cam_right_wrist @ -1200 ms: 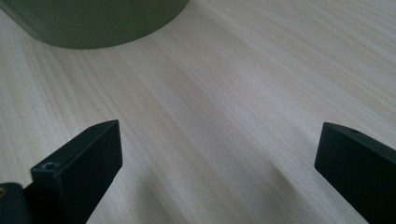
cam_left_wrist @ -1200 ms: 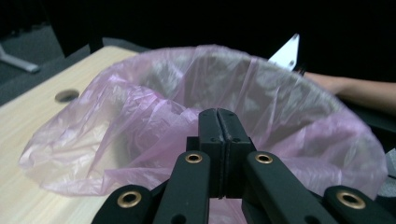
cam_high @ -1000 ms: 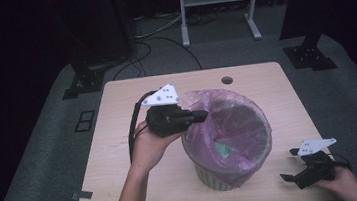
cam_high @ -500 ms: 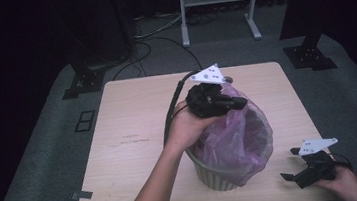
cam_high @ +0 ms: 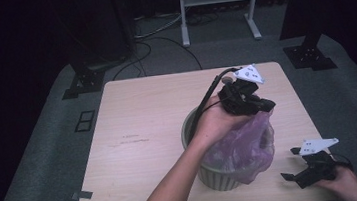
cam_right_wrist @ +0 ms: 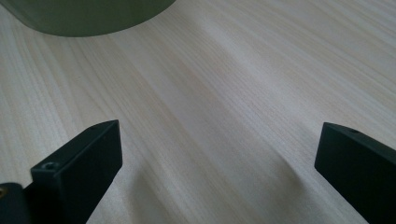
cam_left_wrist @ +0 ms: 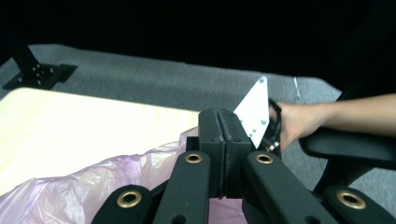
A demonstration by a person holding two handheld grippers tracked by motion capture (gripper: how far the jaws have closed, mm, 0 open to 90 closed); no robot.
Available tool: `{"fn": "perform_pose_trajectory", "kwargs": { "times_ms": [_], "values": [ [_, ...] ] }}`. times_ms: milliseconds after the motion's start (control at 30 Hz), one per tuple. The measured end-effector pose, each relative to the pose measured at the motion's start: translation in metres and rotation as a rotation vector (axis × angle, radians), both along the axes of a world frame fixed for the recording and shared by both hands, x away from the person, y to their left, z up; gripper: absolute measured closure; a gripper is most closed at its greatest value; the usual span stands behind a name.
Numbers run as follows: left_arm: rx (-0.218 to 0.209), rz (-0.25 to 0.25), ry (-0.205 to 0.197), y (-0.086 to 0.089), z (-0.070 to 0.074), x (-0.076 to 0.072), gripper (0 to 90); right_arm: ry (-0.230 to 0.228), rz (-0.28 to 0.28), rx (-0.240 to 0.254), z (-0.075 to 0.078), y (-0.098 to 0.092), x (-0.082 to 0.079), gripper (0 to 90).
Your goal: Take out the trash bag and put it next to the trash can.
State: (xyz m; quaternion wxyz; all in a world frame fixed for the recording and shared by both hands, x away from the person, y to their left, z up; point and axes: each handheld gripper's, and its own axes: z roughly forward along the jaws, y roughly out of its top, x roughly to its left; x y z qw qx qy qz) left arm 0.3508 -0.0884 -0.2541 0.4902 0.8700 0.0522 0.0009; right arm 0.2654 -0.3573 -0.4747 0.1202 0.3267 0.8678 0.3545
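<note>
A grey-green bin point(cam_high: 208, 176) stands on the wooden table point(cam_high: 140, 134), right of its middle. A purple plastic bag point(cam_high: 242, 149) lines it; its left edge is off the rim and bunched toward the right. My left gripper point(cam_high: 266, 105) hangs above the bin's far right side, shut on the bag's edge. In the left gripper view the jaws are pressed together at the left gripper point(cam_left_wrist: 224, 122), with the bag point(cam_left_wrist: 93, 186) below them. My right gripper point(cam_high: 290, 176) rests open near the table's front right corner. The right gripper point(cam_right_wrist: 219, 154) has bare table between its jaws, with the bin point(cam_right_wrist: 88, 16) ahead.
The bin's left rim point(cam_high: 185, 125) is bare. A round cable hole point(cam_high: 225, 80) sits near the table's far edge. On the grey floor behind are cables point(cam_high: 160, 37), a metal frame point(cam_high: 217, 6) and black stand bases point(cam_high: 81, 83), point(cam_high: 310, 56).
My left gripper has swept from the bin's left rim across to its far right side, dragging the bag's edge off the left rim. The right gripper has stayed put.
</note>
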Motion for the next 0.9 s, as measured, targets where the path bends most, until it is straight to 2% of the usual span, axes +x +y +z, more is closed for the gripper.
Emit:
{"fn": "perform_pose_trajectory", "kwargs": {
  "times_ms": [133, 367, 600, 700, 800, 900],
  "values": [
    [0.042, -0.01, 0.0, -0.011, -0.011, 0.001, 88.9, -0.001, -0.002, 0.0, 0.0, 0.0, 0.0, 0.0],
    [0.095, -0.021, 0.014, -0.021, -0.023, 0.0, 86.9, 0.0, -0.005, -0.003, 0.0, 0.0, 0.0, 0.0],
    [0.144, -0.021, 0.008, -0.027, -0.032, 0.0, 84.0, -0.003, -0.01, -0.001, 0.001, 0.0, 0.0, 0.0],
    [0.121, -0.01, 0.0, -0.023, -0.029, -0.002, 74.5, -0.006, -0.01, 0.004, 0.002, -0.001, 0.0, 0.0],
    [0.059, 0.008, -0.011, -0.013, -0.019, -0.004, 64.7, -0.016, -0.012, 0.01, 0.004, -0.001, -0.001, 0.0],
    [0.009, 0.014, -0.006, -0.002, -0.011, -0.005, 56.5, -0.024, -0.018, 0.025, 0.008, -0.003, -0.002, 0.0]
  ]
}}
